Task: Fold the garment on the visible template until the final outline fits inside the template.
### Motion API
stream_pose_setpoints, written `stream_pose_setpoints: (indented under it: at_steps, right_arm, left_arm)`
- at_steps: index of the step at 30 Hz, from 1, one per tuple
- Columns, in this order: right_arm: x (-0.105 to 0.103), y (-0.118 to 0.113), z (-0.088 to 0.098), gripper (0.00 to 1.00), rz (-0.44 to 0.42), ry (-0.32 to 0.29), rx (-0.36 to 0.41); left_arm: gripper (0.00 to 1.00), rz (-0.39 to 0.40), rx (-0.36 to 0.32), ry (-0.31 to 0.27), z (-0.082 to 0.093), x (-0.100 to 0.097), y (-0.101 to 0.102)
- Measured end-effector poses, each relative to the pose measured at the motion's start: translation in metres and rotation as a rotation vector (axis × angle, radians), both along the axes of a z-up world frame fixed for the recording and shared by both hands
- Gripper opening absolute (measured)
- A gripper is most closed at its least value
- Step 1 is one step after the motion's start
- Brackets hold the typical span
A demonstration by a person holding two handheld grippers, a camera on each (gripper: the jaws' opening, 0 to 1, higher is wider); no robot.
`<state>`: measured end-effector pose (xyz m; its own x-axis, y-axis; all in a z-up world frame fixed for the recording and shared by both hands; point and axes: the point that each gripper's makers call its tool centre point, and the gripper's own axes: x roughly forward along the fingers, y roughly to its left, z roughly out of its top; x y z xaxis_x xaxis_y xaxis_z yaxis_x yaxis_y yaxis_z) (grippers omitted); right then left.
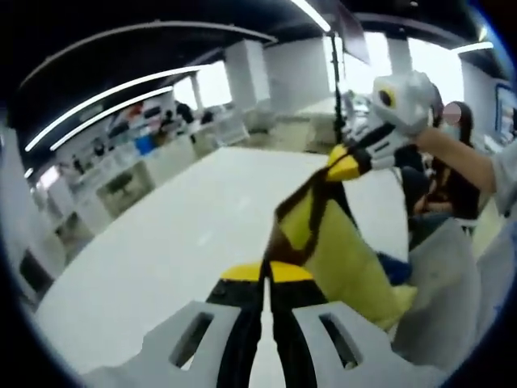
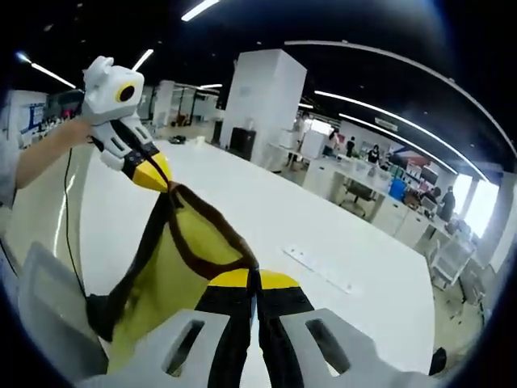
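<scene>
Now, with each hand-held gripper (left (image 1: 266, 279), right (image 2: 252, 283)) clamped on the yellow garment (image 1: 339, 250) hanging above the white worktop (image 1: 178, 242), you should lower it evenly and flat.

An open-plan office is shown. Long ceiling strip lights (image 2: 388, 109), a square white pillar (image 2: 262, 101) and distant rows of cluttered desks (image 2: 380, 190) are seen beyond a large white table (image 1: 178, 242).
</scene>
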<state>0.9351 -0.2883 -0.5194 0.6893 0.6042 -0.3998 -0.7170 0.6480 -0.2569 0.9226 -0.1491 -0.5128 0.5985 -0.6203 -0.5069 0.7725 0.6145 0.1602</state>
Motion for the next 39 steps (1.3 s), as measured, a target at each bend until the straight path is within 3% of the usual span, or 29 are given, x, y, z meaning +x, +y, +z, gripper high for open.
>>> stream_pose_setpoints:
  at_steps: [25, 39]
  right_arm:
    - [0.066, 0.016, -0.058, 0.01, 0.009, 0.088, -0.018]
    - [0.1, 0.017, -0.101, 0.01, -0.005, 0.133, -0.042]
  left_arm:
    - [0.0, 0.087, -0.002, 0.076, -0.063, 0.062, 0.024]
    - [0.0, 0.144, -0.003, 0.124, -0.111, 0.099, 0.028]
